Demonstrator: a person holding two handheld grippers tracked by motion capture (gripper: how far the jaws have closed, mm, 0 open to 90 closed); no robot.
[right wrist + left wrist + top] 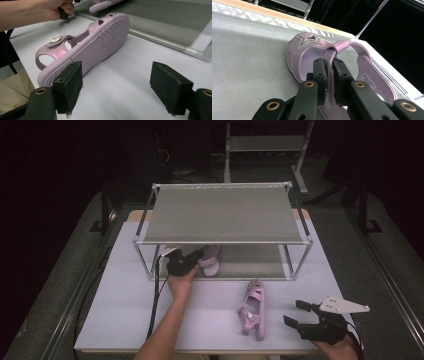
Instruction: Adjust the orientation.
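the left gripper is pinching the strap of the pink sandal on the low shelf; it should let go gently. the right gripper is waiting spread, second sandal at its ten o'clock.

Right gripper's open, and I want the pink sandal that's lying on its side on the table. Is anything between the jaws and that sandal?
Nothing visible. The right gripper stands open on bare table, with the sandal lying on its side just beyond its jaws, sole toward it. The left gripper, shut on the other sandal on the rack's lower shelf, is well clear.
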